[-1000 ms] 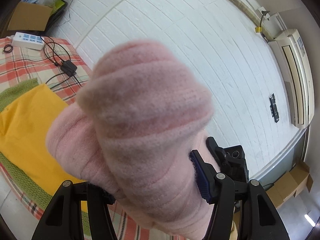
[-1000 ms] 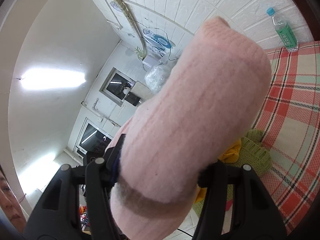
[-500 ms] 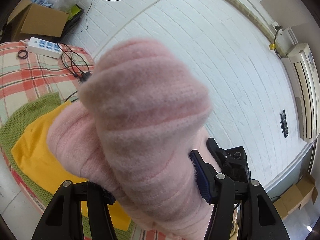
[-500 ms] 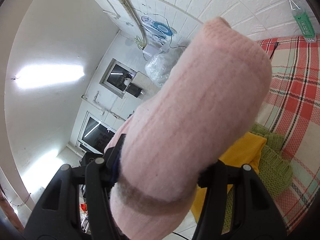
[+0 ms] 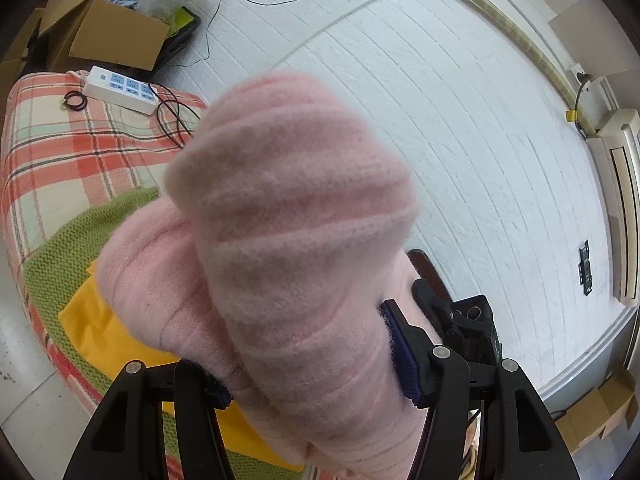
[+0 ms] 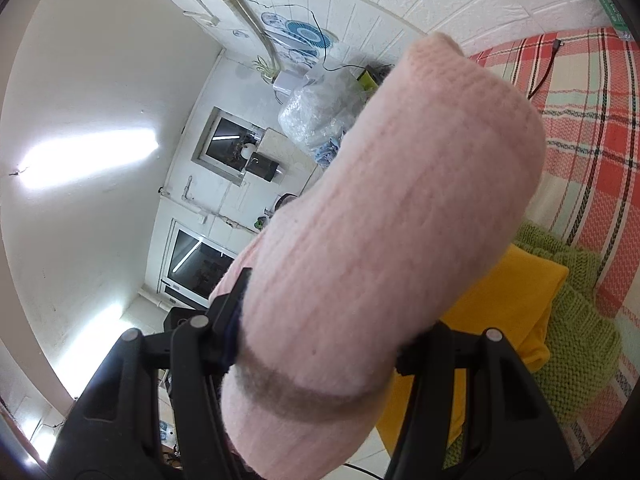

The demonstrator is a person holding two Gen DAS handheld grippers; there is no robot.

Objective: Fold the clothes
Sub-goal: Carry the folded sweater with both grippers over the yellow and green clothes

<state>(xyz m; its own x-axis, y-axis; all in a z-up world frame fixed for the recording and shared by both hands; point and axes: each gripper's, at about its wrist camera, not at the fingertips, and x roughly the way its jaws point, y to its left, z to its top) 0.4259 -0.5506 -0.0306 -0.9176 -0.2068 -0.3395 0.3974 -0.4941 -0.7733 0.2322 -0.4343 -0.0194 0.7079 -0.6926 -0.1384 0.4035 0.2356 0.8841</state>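
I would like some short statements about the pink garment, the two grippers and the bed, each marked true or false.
1. The left gripper is clamped on a thick bundle of the pink garment. True.
2. The right gripper is open and holds nothing. False: its jaws are closed on a roll of the same pink garment.
3. A yellow garment lies on a green knitted one on the bed. True.
4. The bed cover is plain blue. False: it is plaid in red, cream and pale green.
5. A white power strip lies on the bed cover. True.
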